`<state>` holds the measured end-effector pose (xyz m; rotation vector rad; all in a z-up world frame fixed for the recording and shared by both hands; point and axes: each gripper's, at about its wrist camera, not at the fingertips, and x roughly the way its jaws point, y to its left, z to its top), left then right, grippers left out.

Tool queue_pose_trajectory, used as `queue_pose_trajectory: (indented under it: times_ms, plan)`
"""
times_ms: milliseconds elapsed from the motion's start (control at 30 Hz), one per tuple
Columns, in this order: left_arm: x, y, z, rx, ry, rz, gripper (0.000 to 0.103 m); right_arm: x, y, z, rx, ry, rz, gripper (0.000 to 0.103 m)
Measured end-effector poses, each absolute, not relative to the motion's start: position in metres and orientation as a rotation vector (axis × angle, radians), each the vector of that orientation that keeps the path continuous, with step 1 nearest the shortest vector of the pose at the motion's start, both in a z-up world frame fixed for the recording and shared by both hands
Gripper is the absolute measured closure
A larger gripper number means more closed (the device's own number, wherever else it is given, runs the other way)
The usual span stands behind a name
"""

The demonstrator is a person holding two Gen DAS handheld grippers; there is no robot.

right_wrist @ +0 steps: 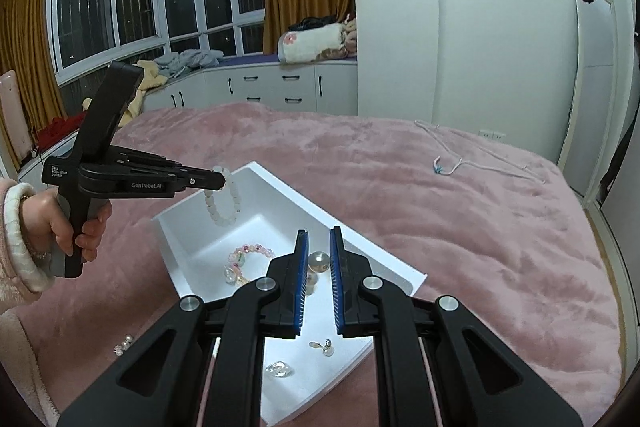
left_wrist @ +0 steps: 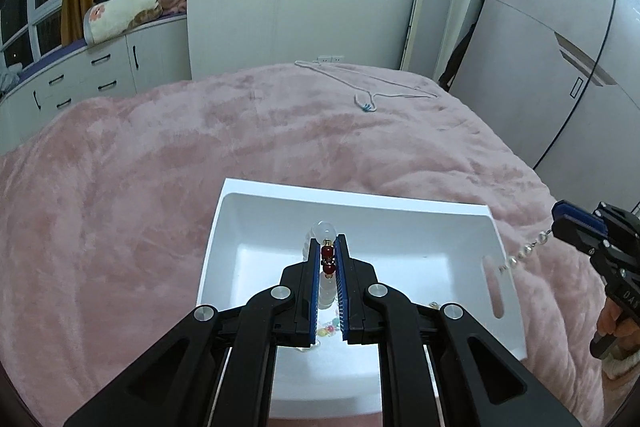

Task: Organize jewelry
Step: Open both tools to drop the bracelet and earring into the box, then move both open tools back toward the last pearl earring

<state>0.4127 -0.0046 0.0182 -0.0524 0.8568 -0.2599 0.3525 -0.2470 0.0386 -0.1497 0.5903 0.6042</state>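
Note:
A white tray [left_wrist: 352,203] lies on the pink bed; it also shows in the right wrist view [right_wrist: 280,183]. My left gripper [left_wrist: 329,239] is shut on a white bead bracelet with red beads [left_wrist: 328,259] and holds it above the tray; in the right wrist view my left gripper [right_wrist: 220,181] dangles that bracelet [right_wrist: 224,203] over the tray's far end. My right gripper [right_wrist: 319,231] is shut on a clear bead chain [right_wrist: 318,262] over the tray's near side; the left wrist view shows my right gripper [left_wrist: 560,223] with the chain [left_wrist: 524,253] hanging. A pastel bead bracelet [right_wrist: 248,257] lies in the tray.
Small earrings [right_wrist: 325,347] and a clear charm [right_wrist: 280,369] lie in the tray. Loose pearl pieces [right_wrist: 124,345] lie on the blanket left of the tray. A white hanger [left_wrist: 376,91] lies far back on the bed. White cabinets stand behind.

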Motion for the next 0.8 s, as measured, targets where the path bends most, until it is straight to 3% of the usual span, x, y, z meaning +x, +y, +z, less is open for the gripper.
queue_pose_trajectory:
  times_ms: [133, 200, 300, 333, 400, 433, 533, 700, 800]
  plan:
    - [0.421, -0.003, 0.007, -0.034, 0.848, -0.249, 0.086, 0.36, -0.243, 0.025, -0.148, 0.617, 0.604, 0.091]
    - [0.422, -0.001, 0.006, -0.034, 0.84, -0.25, 0.075, 0.365, -0.241, 0.02, -0.142, 0.629, 0.606, 0.091]
    - [0.423, -0.003, 0.009, -0.008, 0.83, -0.253, 0.073, 0.37, -0.241, 0.015, -0.124, 0.642, 0.6, 0.09]
    - [0.423, -0.004, 0.009, 0.005, 0.826, -0.252, 0.071, 0.371, -0.242, 0.014, -0.113, 0.647, 0.593, 0.087]
    - [0.42, -0.005, 0.01, 0.02, 0.818, -0.251, 0.065, 0.371, -0.243, 0.015, -0.103, 0.645, 0.58, 0.067]
    - [0.418, -0.005, 0.012, 0.02, 0.815, -0.25, 0.064, 0.369, -0.243, 0.016, -0.095, 0.636, 0.571, 0.064]
    - [0.41, -0.002, 0.015, 0.013, 0.802, -0.247, 0.06, 0.367, -0.247, 0.02, -0.074, 0.631, 0.571, 0.061]
    - [0.389, 0.005, 0.029, 0.002, 0.765, -0.248, 0.04, 0.352, -0.251, 0.037, -0.071, 0.592, 0.565, 0.049]
    - [0.37, 0.008, 0.04, 0.032, 0.76, -0.248, 0.033, 0.343, -0.252, 0.047, -0.078, 0.582, 0.562, 0.047]
